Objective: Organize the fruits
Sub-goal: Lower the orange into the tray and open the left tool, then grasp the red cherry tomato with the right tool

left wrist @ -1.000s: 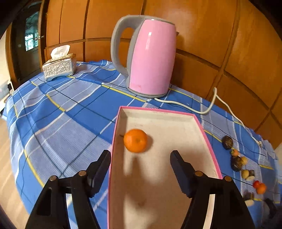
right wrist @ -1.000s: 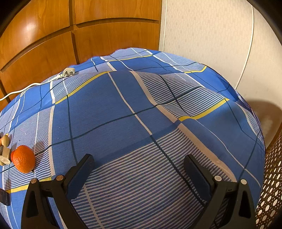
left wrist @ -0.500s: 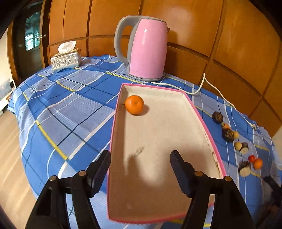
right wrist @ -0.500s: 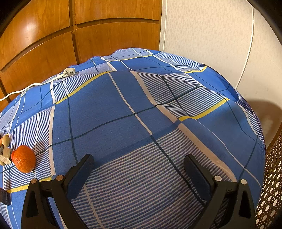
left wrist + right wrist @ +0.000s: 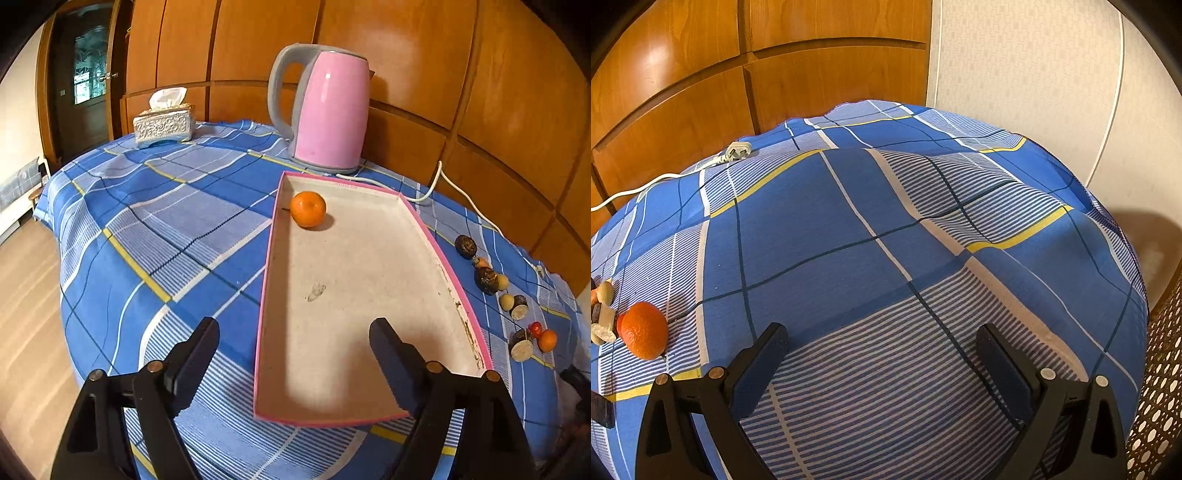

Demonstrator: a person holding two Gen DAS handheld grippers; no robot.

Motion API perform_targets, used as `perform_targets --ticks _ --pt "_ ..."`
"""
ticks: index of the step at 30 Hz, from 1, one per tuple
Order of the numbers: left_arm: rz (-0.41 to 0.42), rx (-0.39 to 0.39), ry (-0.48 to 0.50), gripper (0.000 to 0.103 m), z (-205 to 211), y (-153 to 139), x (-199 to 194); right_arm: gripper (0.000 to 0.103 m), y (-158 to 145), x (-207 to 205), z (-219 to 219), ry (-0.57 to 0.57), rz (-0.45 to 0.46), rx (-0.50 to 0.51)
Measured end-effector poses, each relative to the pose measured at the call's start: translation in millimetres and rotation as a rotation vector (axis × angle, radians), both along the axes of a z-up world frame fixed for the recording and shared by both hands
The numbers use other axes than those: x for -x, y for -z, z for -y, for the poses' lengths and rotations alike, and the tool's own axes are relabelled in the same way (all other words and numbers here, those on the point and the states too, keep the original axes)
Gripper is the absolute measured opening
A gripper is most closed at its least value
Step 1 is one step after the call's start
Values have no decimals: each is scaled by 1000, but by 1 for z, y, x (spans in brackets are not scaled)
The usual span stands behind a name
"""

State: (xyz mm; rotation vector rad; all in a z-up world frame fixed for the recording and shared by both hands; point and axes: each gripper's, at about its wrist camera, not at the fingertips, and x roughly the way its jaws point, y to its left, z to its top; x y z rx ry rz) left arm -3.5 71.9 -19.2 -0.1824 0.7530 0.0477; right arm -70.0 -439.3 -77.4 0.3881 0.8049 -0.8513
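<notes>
A: The tablecloth [image 5: 871, 266] under the right gripper [image 5: 882, 350] looks like woven cloth, matt.

B: Ahead of the left gripper [image 5: 295, 343], whose jaws are opening on nothing, the tray [image 5: 264, 295] looks like matt, scuffed card. The mandarin [image 5: 307, 208] at its far end has dimpled, faintly shiny peel.

A: Beyond it the kettle [image 5: 328, 114] is glossy plastic; the wall panels [image 5: 424, 59] are polished wood.

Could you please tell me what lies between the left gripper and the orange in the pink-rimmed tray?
Only the tray's bare, slightly stained floor lies between the empty left gripper, its jaws opening, and the orange, as the left wrist view shows.
</notes>
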Motion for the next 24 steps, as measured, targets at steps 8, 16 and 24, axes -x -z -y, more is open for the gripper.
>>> perform_targets --ticks 8,16,24 --pt "-14 1 -3 85 5 9 6 103 -1 1 -1 -9 -2 -1" --pt "-19 13 -30 90 -2 10 6 67 -12 -1 -4 -92 -16 -39" --pt "-32 26 -25 90 -1 13 5 52 -67 -50 -64 -541 64 -35"
